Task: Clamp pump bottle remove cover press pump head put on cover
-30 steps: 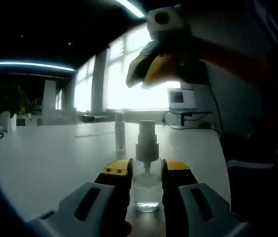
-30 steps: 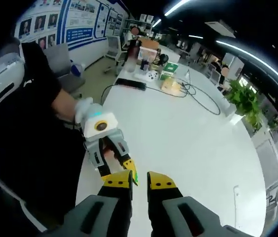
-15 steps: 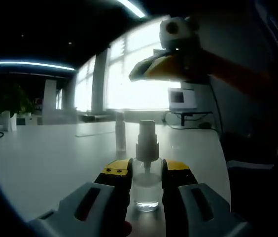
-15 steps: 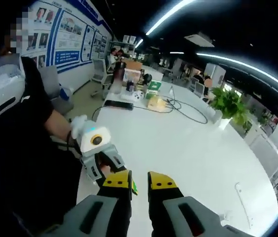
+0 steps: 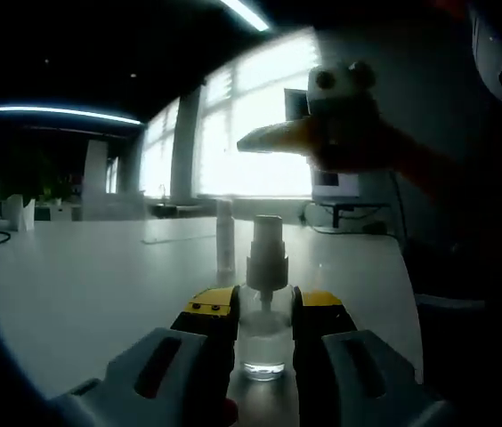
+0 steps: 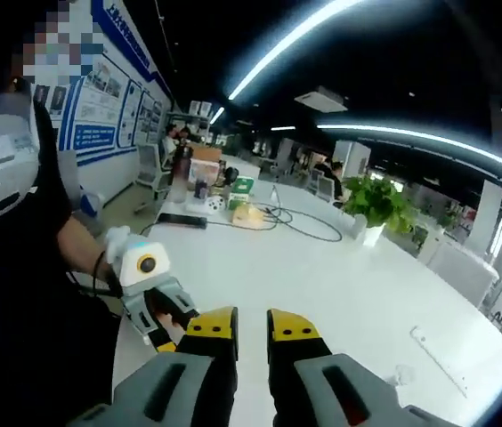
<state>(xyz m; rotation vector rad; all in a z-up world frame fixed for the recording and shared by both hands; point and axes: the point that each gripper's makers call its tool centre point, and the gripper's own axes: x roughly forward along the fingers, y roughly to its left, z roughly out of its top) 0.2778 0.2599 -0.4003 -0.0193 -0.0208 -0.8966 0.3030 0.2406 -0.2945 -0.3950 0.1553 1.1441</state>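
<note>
A clear pump bottle (image 5: 264,331) stands upright on the white table (image 5: 91,294), and my left gripper (image 5: 264,311) is shut on its body. Its white pump head (image 5: 267,242) is bare. The clear cover (image 5: 225,242) stands upright on the table just behind the bottle, to its left. My right gripper (image 5: 273,140) hovers above and to the right of the pump head, lying level, yellow tips together. In the right gripper view its own jaws (image 6: 251,325) are shut with nothing between them, and the left gripper (image 6: 157,307) sits low on the left in a gloved hand.
A person in dark clothes (image 6: 20,267) stands along the left of the table (image 6: 340,294). Boxes, a bottle and a black cable (image 6: 224,191) crowd its far end, beside a green plant (image 6: 377,200). Bright windows (image 5: 242,133) lie behind the bottle.
My right gripper has swung from pointing down at the table to lying level, and has slid right above the pump head. The left gripper and the bottle have held still.
</note>
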